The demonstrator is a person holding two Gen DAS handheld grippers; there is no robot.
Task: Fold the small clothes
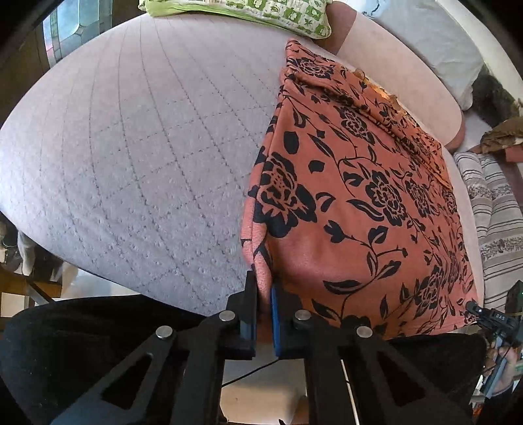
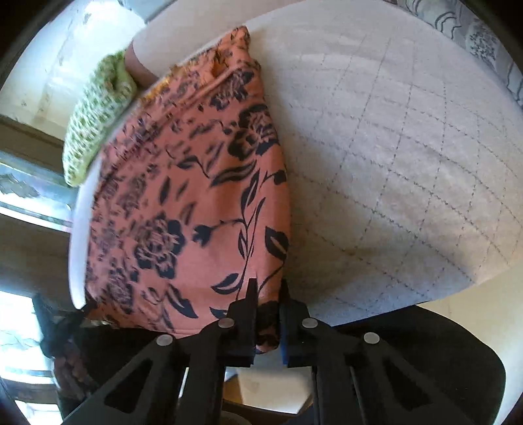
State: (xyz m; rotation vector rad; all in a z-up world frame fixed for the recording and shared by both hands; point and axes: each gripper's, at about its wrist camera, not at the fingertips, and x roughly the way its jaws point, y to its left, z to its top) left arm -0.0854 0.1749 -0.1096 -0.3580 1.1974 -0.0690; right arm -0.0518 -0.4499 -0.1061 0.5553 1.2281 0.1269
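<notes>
An orange garment with black flowers (image 1: 353, 196) lies spread on the pale quilted bed (image 1: 130, 147). My left gripper (image 1: 263, 284) is shut on its near left corner. In the right wrist view the same garment (image 2: 183, 196) lies on the bed (image 2: 408, 163), and my right gripper (image 2: 268, 287) is shut on its near right corner. The right gripper's tip also shows in the left wrist view (image 1: 474, 309) at the garment's other near corner. The far edge of the garment is bunched and rumpled.
A green patterned pillow (image 1: 248, 13) lies at the bed's far end; it also shows in the right wrist view (image 2: 94, 117). A pink cushion (image 1: 402, 65) and a striped cloth (image 1: 493, 209) lie to the right. The near bed edge is just ahead of both grippers.
</notes>
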